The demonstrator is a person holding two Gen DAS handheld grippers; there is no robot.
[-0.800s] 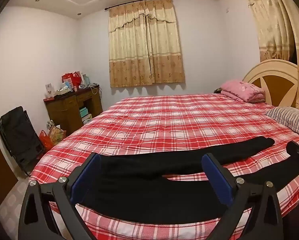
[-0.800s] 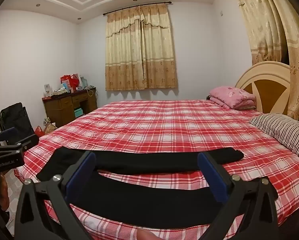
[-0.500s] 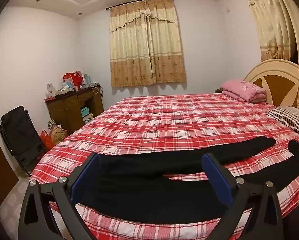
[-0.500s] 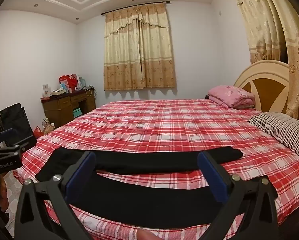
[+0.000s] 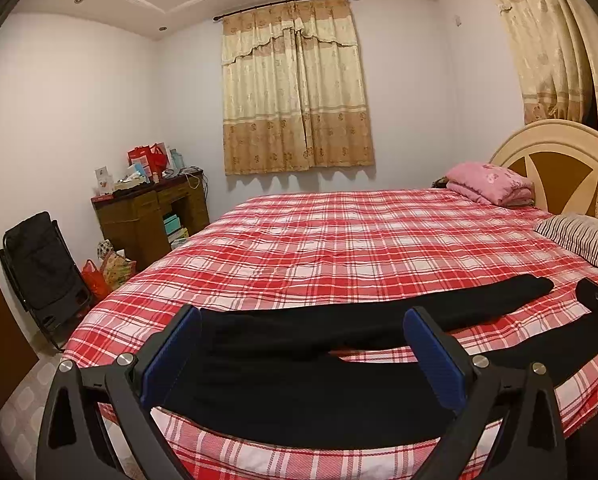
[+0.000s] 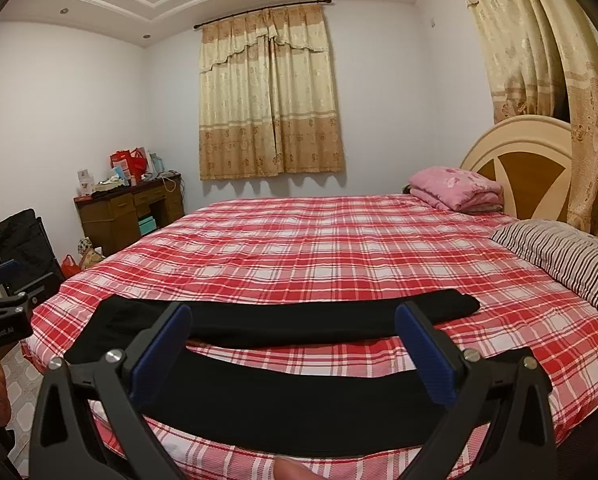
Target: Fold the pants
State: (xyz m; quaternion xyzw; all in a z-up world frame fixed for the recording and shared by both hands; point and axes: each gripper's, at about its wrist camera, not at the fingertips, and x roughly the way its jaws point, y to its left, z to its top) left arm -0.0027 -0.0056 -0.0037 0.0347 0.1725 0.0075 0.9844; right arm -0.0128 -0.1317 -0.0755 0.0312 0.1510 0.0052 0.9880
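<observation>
Two grippers, left gripper [image 5: 299,344] and right gripper [image 6: 289,340], gaped wide and empty over unfolded black pants [image 5: 299,392] on the bed [image 5: 359,240]; fold unstarted, next likely grasping one leg.

Wide bare plaid bed [image 6: 339,248] surface beyond black pants [image 6: 283,408]: free passage; obstacles only at head end, striped pillow [image 6: 559,256], pink folded blanket [image 6: 455,186], headboard [image 6: 519,148]; desk [image 5: 147,216] off bed, left

black pants [image 5: 283,380] lie flat and unfolded along the near edge of the bed [image 5: 339,240], waist toward its foot end, both legs stretched toward the headboard end, slightly parted, the checked bedcover showing between them
</observation>
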